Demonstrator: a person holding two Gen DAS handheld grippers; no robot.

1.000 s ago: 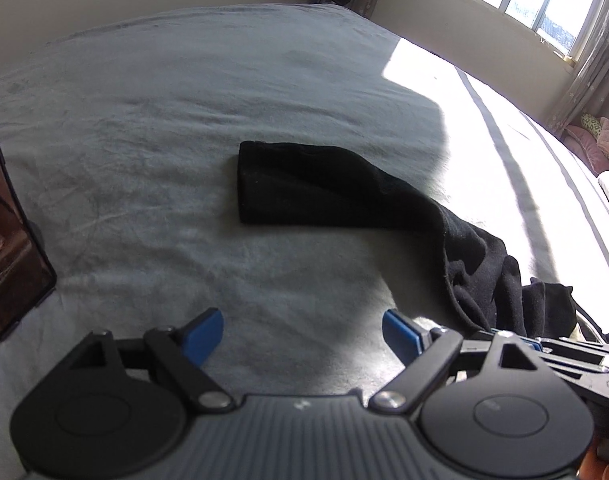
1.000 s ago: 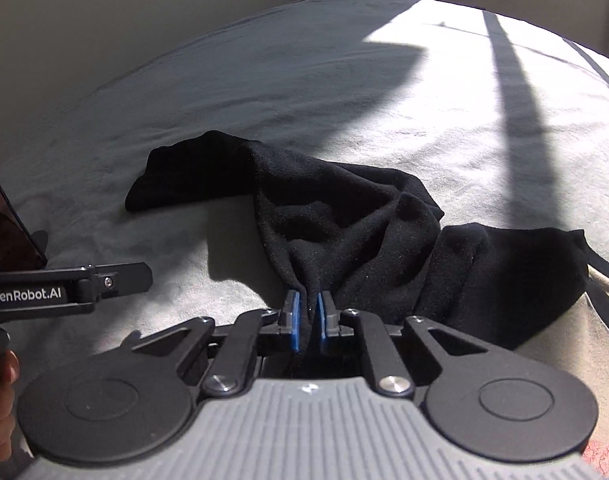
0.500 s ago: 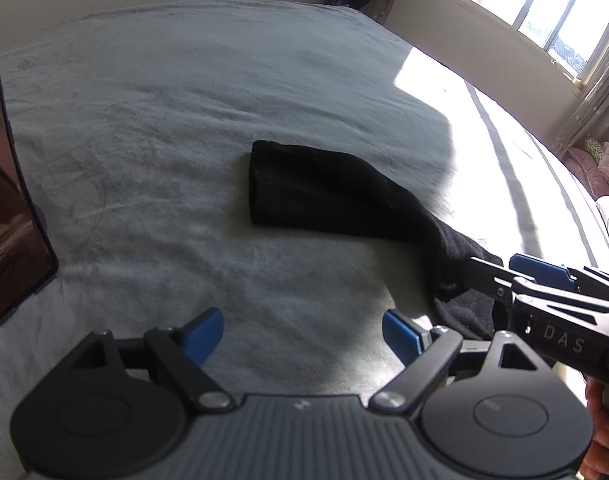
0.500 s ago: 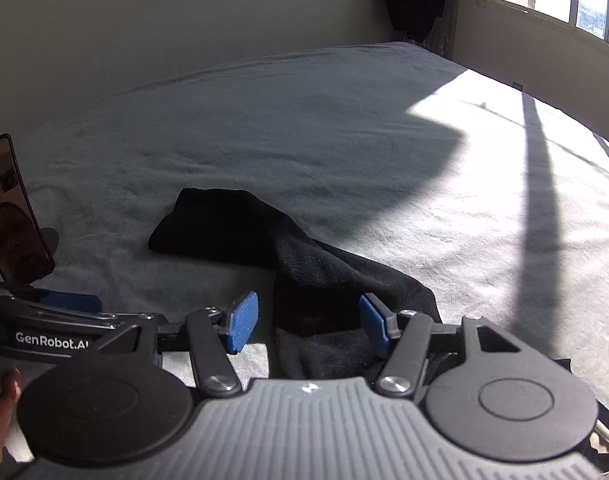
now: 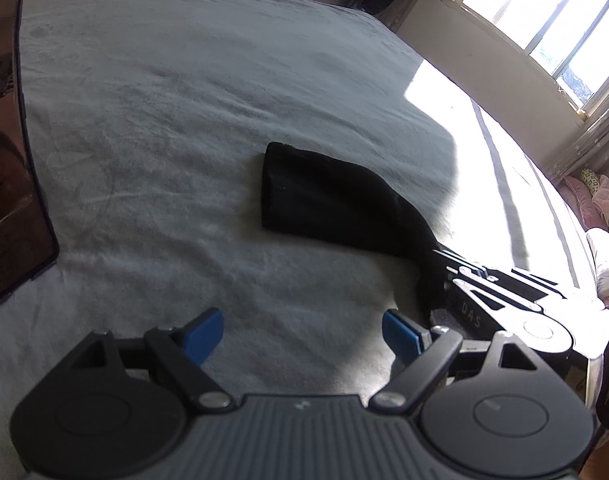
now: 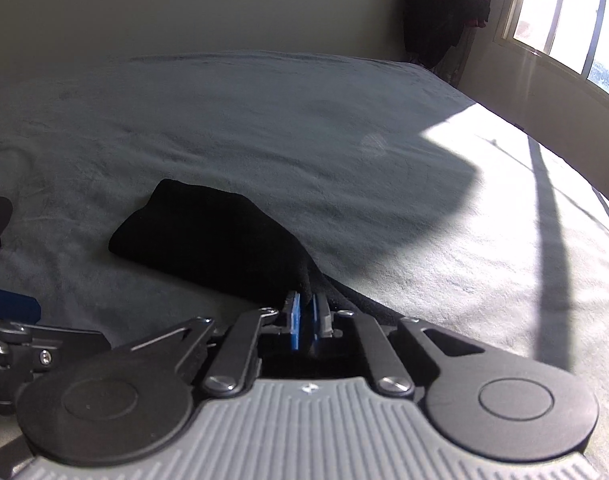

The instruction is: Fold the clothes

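Note:
A black garment (image 5: 324, 200) lies on the grey bedcover (image 5: 164, 100), its far end a flat, squared fold. Its near end narrows and runs into my right gripper (image 6: 304, 318). That gripper is shut on it, with dark cloth pinched between the two blue pads. From the left wrist view, the right gripper (image 5: 440, 258) comes in from the right and meets the garment's near end. My left gripper (image 5: 302, 334) hangs open over bare bedcover in front of the garment, with nothing between its blue fingers (image 5: 204, 334).
A phone (image 5: 8, 160) stands upright at the left edge of the bed. Sunlight from the window (image 5: 544, 20) falls across the bed's right side. Dark clothes (image 6: 444, 8) hang in the far corner. Pink and white bedding (image 5: 596, 208) lies at the right edge.
My right gripper let go of the bunched cloth, opened wide, shifted over the garment, and has shut again on its near end. The left gripper stayed open and rolled a little.

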